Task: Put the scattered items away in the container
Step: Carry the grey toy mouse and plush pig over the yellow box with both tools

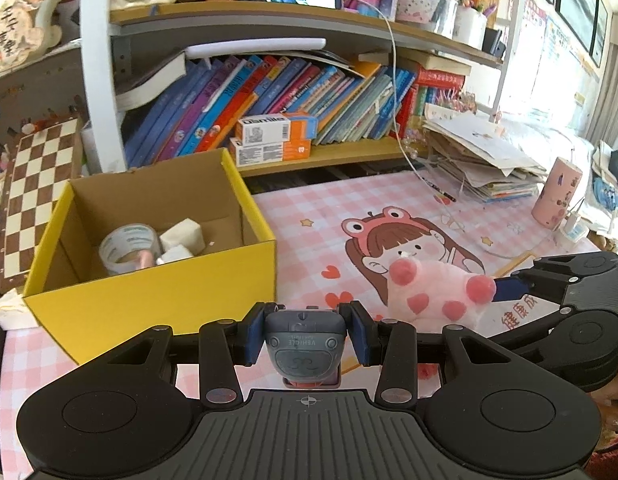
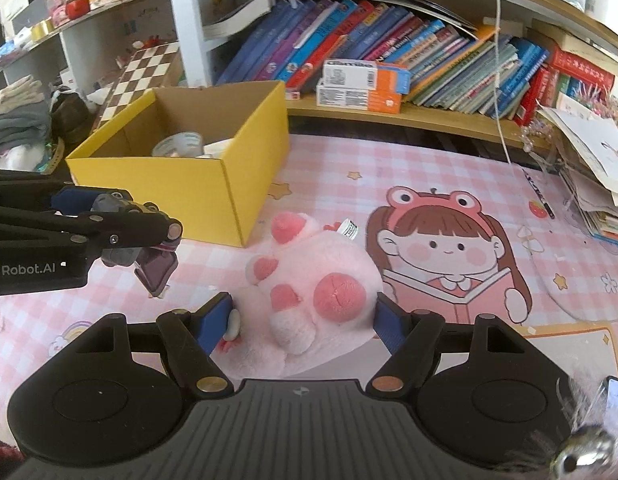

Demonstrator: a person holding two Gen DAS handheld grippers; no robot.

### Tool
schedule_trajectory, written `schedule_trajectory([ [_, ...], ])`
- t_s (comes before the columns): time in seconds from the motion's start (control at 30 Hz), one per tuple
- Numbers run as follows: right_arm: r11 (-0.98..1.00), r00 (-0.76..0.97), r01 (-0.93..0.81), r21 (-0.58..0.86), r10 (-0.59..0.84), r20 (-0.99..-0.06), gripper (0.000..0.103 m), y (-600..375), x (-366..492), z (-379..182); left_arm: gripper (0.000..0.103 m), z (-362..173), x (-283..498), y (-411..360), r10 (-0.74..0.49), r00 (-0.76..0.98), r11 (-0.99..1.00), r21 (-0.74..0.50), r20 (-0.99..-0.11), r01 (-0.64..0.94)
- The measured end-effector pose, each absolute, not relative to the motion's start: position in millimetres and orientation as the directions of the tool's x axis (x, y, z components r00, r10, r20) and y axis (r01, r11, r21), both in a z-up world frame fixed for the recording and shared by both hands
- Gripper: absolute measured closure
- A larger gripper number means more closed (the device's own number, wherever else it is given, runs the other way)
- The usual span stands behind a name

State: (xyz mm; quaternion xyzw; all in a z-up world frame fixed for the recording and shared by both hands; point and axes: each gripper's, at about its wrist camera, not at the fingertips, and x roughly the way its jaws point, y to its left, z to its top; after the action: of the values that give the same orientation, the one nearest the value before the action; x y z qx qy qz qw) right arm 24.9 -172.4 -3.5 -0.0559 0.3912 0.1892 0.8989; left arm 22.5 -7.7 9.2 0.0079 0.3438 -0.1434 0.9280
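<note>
My left gripper (image 1: 307,334) is shut on a grey toy vehicle (image 1: 305,340) and holds it above the mat, just in front of the yellow cardboard box (image 1: 149,300); it shows in the right wrist view too (image 2: 121,236). The box holds a tape roll (image 1: 127,246) and white blocks (image 1: 185,236). My right gripper (image 2: 305,320) has its blue pads around a pink plush paw (image 2: 309,280) lying on the mat; the jaws are wide and touch the plush sides. The plush also shows in the left wrist view (image 1: 433,292).
A pink checked desk mat (image 2: 429,168) covers the desk. A bookshelf with books (image 1: 289,96) and orange boxes (image 1: 273,138) runs behind. A chessboard (image 1: 37,184) leans left of the box. A paper stack (image 1: 481,164) and a pink cup (image 1: 555,192) stand at the right.
</note>
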Motion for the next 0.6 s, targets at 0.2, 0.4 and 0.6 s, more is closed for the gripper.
schedule_trajectory([
  [0.2, 0.912, 0.625, -0.408, 0.036, 0.308, -0.718, 0.03, -150, 20, 4, 0.062, 13, 17, 14, -0.262, 0.737, 0.961, -0.099, -0.624, 0.258],
  [0.4, 0.902, 0.625, -0.432, 0.027, 0.321, -0.711, 0.03, -129, 19, 10, 0.062, 16, 15, 37, -0.254, 0.75, 0.965, -0.111, -0.611, 0.236],
  [0.6, 0.888, 0.631, -0.46, 0.016, 0.339, -0.698, 0.03, -112, 22, 20, 0.062, 20, 15, 58, -0.246, 0.766, 0.969, -0.123, -0.593, 0.215],
])
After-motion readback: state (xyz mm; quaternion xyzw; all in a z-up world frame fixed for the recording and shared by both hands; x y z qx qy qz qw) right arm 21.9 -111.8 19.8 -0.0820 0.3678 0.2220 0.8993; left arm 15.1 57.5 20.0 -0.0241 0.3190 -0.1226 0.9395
